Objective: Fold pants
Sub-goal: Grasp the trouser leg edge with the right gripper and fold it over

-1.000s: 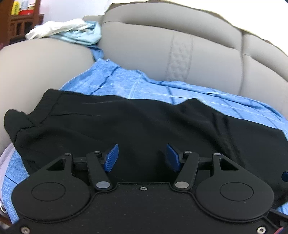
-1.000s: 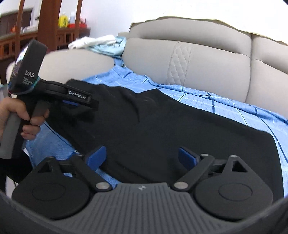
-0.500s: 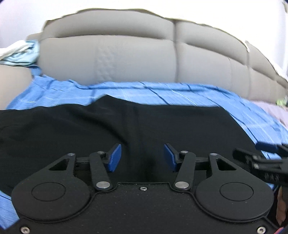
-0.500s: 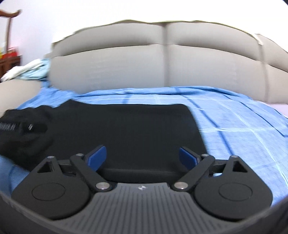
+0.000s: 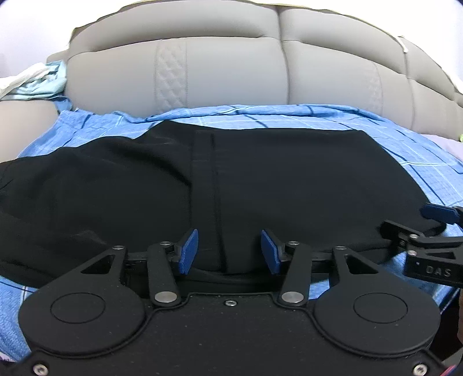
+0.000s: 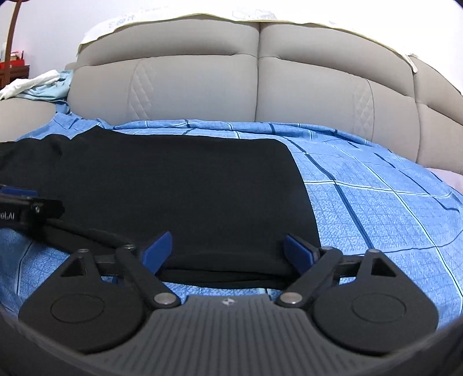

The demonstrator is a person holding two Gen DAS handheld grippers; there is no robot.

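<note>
Black pants (image 5: 260,185) spread flat across blue checked sheet (image 6: 376,208) on grey sofa (image 6: 202,86), left gripper (image 5: 229,251) over near hem, jaws opening, cloth between unpinched, right gripper (image 6: 228,250) spread wide at pants' right corner.

This is a home, most likely a living room. A wide grey upholstered sofa (image 6: 260,95) fills the far side from about ten o'clock to two o'clock, its padded back cushions split by seams and marked with quilted diamond stitching. Its seat is covered by a blue checked sheet (image 6: 376,202), rumpled where it meets the backrest. At about ten o'clock, loose laundry (image 6: 37,85) in white and pale blue lies heaped on the sofa's arm. Behind that, at the far left edge of the right wrist view, stands dark wooden furniture (image 6: 13,62) with small red items on it, against a plain white wall (image 6: 52,26).
</note>
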